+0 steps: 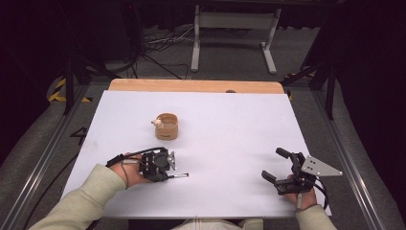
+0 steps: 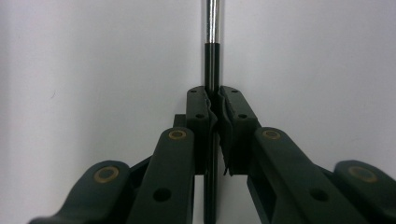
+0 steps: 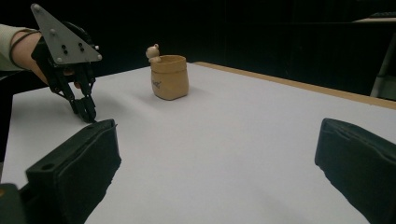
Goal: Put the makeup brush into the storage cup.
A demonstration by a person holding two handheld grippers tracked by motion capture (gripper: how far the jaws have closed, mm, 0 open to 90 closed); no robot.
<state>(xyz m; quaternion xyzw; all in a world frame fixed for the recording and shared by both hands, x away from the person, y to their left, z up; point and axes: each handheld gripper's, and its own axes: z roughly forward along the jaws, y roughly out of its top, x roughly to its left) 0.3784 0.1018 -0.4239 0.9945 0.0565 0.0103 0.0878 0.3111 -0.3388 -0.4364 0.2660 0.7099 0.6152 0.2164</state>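
The left hand-held gripper [image 1: 173, 168] pinches a slim black-and-silver pen [image 2: 211, 70] on the white tabletop [image 1: 230, 139]; the right hand-held gripper [image 1: 276, 165] rests spread. Next, probably lift it toward the tan bear-trimmed cup [image 1: 166, 126].

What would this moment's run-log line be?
left gripper: shut on pen, flat on table | right gripper: open, empty | cup: upright, apart

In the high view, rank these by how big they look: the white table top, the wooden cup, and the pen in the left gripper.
1. White table top, largest by far.
2. Wooden cup.
3. Pen, a thin sliver sticking out of the left gripper; the rest is hidden.
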